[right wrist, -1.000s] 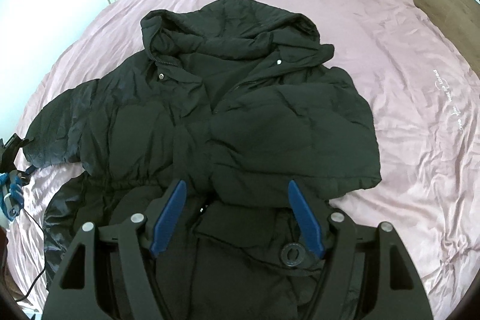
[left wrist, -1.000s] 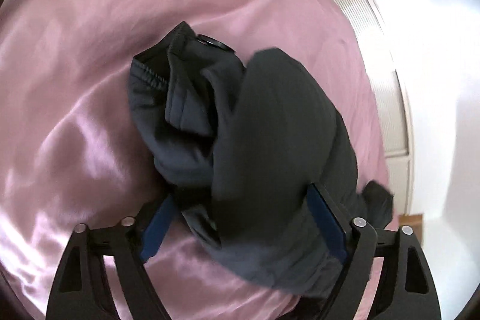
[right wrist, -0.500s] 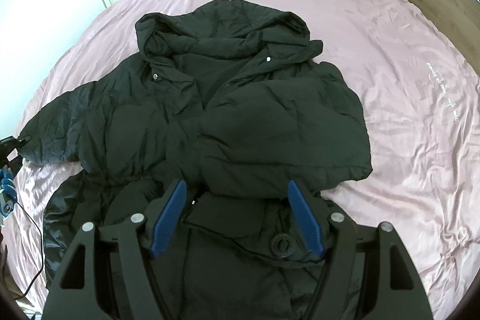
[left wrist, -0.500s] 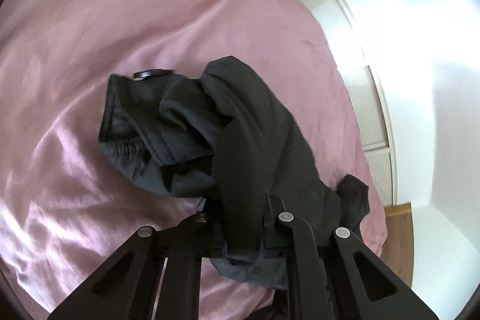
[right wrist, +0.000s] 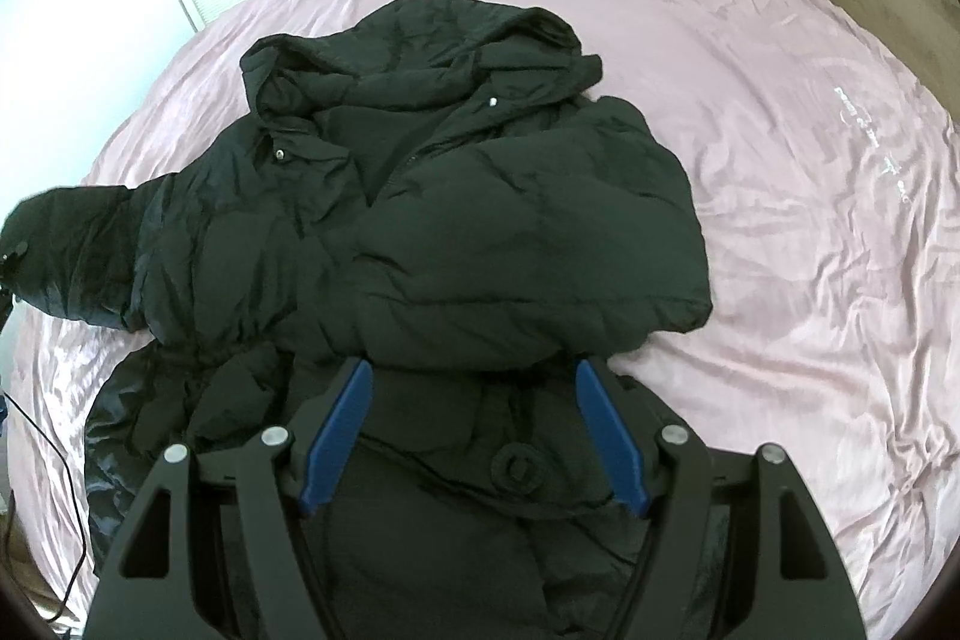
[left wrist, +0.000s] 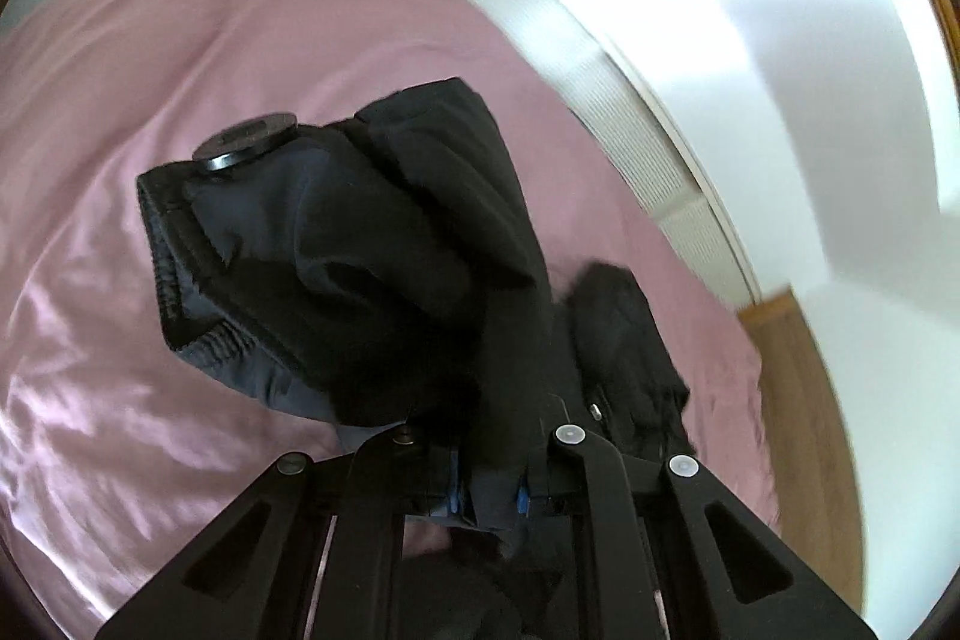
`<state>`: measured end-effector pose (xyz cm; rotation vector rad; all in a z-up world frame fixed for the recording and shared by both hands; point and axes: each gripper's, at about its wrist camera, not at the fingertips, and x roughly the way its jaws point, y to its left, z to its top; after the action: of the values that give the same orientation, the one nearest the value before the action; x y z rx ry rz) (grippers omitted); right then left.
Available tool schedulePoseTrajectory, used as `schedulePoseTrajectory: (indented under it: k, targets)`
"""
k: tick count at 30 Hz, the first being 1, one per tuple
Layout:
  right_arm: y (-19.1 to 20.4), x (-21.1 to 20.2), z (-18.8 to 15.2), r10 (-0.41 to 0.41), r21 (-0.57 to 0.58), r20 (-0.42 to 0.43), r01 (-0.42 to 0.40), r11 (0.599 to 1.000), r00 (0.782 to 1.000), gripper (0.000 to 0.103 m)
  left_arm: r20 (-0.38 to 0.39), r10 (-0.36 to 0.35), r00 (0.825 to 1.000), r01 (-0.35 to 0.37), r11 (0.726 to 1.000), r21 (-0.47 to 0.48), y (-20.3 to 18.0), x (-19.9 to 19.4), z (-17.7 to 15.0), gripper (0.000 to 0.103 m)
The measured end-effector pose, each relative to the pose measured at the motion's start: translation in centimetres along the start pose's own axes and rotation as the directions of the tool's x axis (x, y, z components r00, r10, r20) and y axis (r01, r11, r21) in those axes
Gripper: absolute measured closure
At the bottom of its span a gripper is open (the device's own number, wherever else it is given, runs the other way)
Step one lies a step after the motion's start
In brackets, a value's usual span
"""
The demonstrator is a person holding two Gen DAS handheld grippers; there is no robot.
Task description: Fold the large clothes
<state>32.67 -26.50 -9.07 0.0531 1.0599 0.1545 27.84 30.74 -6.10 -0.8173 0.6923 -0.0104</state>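
Jacket fabric filled the closed jaws of the left gripper (left wrist: 487,496): a fold of the black puffer jacket's sleeve (left wrist: 360,268) was pinched tight between the two blue pads, and the cuff end rose beyond the fingers, lifted clear of the pink bedsheet (left wrist: 120,280). A round black button (left wrist: 246,142) sat on the upper edge of the cuff, and the elastic gather of the cuff opening showed along its left side. Past the sleeve, more dark fabric trailed off to the right, and beyond that stood a white louvred panel (left wrist: 648,148) and a strip of wooden board at the bed's far edge.

The right gripper (right wrist: 474,436) hung with its jaws wide apart, holding nothing, its blue pads (right wrist: 336,436) spread over the lower part of the jacket (right wrist: 480,232). Between them lay a round black button (right wrist: 521,467) on the front. The jacket lay spread on the bed, hood (right wrist: 420,46) toward the far end, with its right side folded in across the chest. Its left sleeve (right wrist: 66,250) reached out to the left edge of the view. A thin dark cable (right wrist: 66,466) ran over the sheet at lower left. White embroidered lettering (right wrist: 870,130) marked the sheet on the right.
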Motion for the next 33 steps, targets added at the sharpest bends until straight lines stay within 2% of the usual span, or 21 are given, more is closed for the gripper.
schedulePoseTrajectory:
  k: [6, 11, 15, 18, 23, 28, 31, 33]
  targets:
    - [-2.1, -0.4, -0.8, 0.013, 0.033, 0.003, -0.013, 0.999, 1.0, 0.033, -0.095, -0.048, 0.994, 0.062, 0.987, 0.15, -7.1, 3.0, -3.2, 0.091]
    - [-4.1, -0.9, -1.6, 0.007, 0.047, 0.004, -0.007, 0.999, 1.0, 0.033, -0.182, -0.063, 0.981, 0.102, 0.972, 0.213, -10.7, 6.8, -6.3, 0.091]
    - [-5.8, -1.3, -2.2, 0.007, 0.076, 0.006, -0.007, 0.997, 1.0, 0.033, -0.253, -0.043, 0.966, 0.106, 0.965, 0.239, -12.2, 10.4, -8.9, 0.091]
    - [-6.8, -1.3, -2.7, 0.005, 0.092, 0.003, -0.005, 0.996, 1.0, 0.033, -0.294, -0.002, 0.956, 0.087, 0.958, 0.275, -13.0, 12.8, -10.5, 0.091]
    - [-7.9, -1.1, -3.4, 0.004, 0.105, -0.007, -0.003, 0.994, 1.0, 0.033, -0.368, 0.084, 0.926, 0.05, 0.939, 0.341, -14.1, 16.8, -14.0, 0.091]
    - [-8.2, -0.8, -3.8, 0.007, 0.101, -0.014, -0.006, 0.995, 1.0, 0.033, -0.412, 0.127, 0.902, 0.038, 0.928, 0.37, -15.2, 18.2, -17.8, 0.079]
    - [-8.3, -0.7, -3.9, 0.015, 0.101, -0.018, -0.013, 0.995, 1.0, 0.033, -0.431, 0.123, 0.894, 0.052, 0.927, 0.372, -16.0, 18.1, -19.2, 0.061]
    - [-8.2, -0.5, -3.9, 0.019, 0.098, -0.022, -0.016, 0.995, 1.0, 0.033, -0.445, 0.102, 0.89, 0.073, 0.93, 0.36, -16.6, 18.4, -19.6, 0.046]
